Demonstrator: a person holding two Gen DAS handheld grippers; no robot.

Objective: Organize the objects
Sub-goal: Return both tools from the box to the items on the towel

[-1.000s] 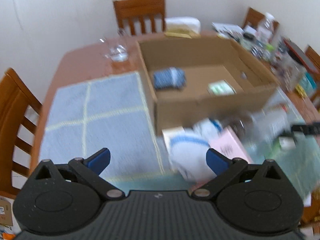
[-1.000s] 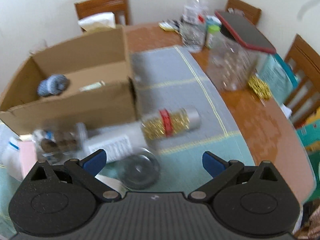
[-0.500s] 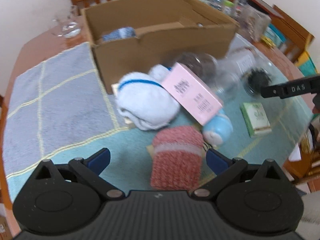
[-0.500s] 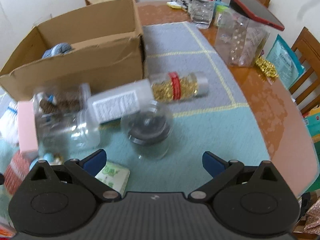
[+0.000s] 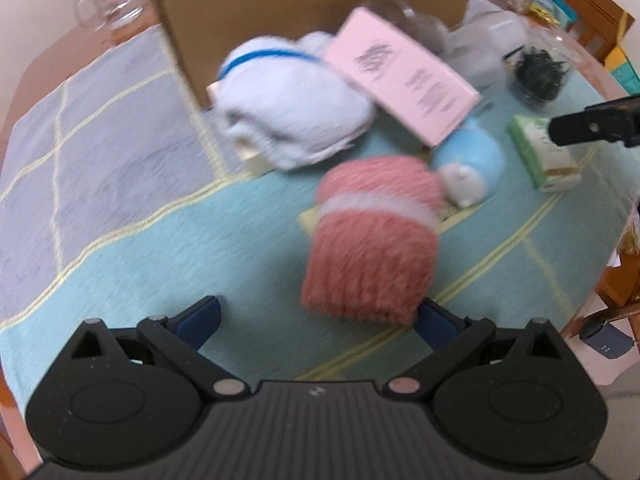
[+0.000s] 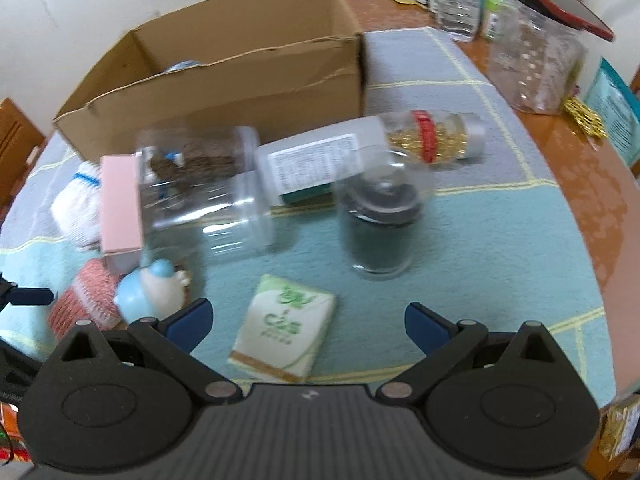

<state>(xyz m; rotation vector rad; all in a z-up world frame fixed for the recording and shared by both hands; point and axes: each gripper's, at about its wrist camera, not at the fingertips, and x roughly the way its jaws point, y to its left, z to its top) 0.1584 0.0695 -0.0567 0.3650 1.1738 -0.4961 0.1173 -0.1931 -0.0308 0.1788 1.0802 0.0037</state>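
Left gripper (image 5: 318,316): was seen with its jaws spread wide and nothing clamped; the blue pads stood apart on either side of the near end of the pink knitted roll (image 5: 372,240).
Right gripper (image 6: 306,322): was likewise spread and empty, with the green-and-white packet (image 6: 282,330) lying flat between and just ahead of its pads.
Pink knitted roll: was found on the teal mat (image 5: 160,256), dead ahead of the left gripper and slightly toward its right pad; its near edge was nearly level with the fingertips, and contact could not be told through the blur.
Long axis of the roll: was judged to run away from the left gripper, roughly in line with the fingers, so a squeeze across its width was favoured.
Nearer tool: the left was judged nearer to the roll; in the right wrist view the roll (image 6: 84,296) was seen far off to the left edge, beside the blue figurine (image 6: 150,290).
Cardboard box (image 6: 224,80): was seen open at the far side of the mat, beyond the white sock bundle (image 5: 288,100) and the pink carton (image 5: 400,80), and was taken as the likely destination.
Step judged: the closing of the left gripper on the roll was not yet done.
Risk judged: the figurine (image 5: 470,168) was seen just beside the roll's far end and might be nudged.
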